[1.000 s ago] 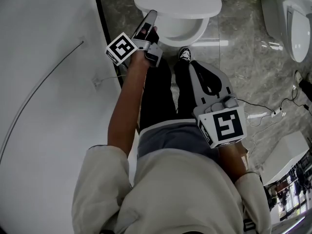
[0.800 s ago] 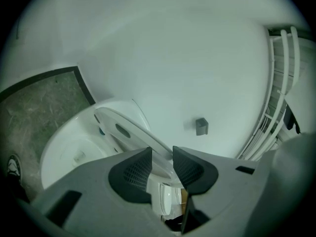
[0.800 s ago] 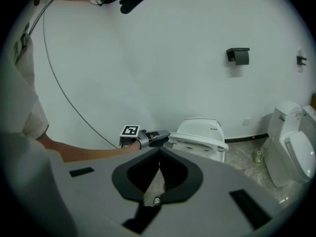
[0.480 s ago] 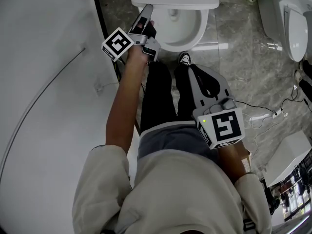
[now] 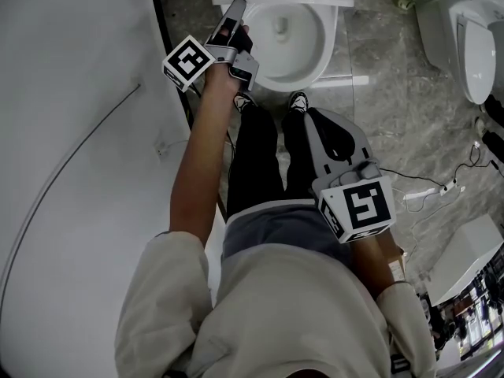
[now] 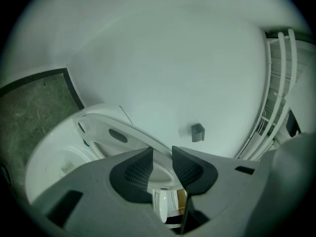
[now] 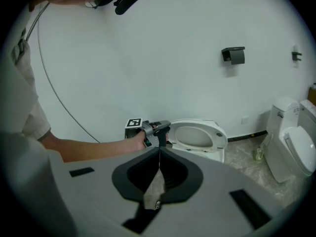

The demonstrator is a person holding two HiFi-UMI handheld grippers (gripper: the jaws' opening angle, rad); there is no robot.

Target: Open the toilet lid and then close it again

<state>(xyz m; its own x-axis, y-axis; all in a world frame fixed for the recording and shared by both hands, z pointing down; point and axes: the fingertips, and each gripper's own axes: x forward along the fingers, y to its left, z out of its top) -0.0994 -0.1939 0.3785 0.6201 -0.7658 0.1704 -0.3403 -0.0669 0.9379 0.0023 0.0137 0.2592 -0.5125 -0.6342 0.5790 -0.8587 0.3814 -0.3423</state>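
At the left edge of the raised toilet lid [image 7: 197, 135], the left gripper [image 6: 162, 154] has the lid's rim between its pads. Its jaws have just been closing and clamp that rim. Its own view shows the lid's underside with dark bumpers, tilted up off the toilet bowl [image 5: 324, 42], which the head view sees open from above. Low beside the person's right leg, the right gripper [image 7: 159, 154] is closed on nothing, jaws touching. Only the right gripper view takes in the whole lid from the front, with a dark wall holder [image 7: 234, 55] above it and a second toilet [image 7: 295, 149] well apart at the right.
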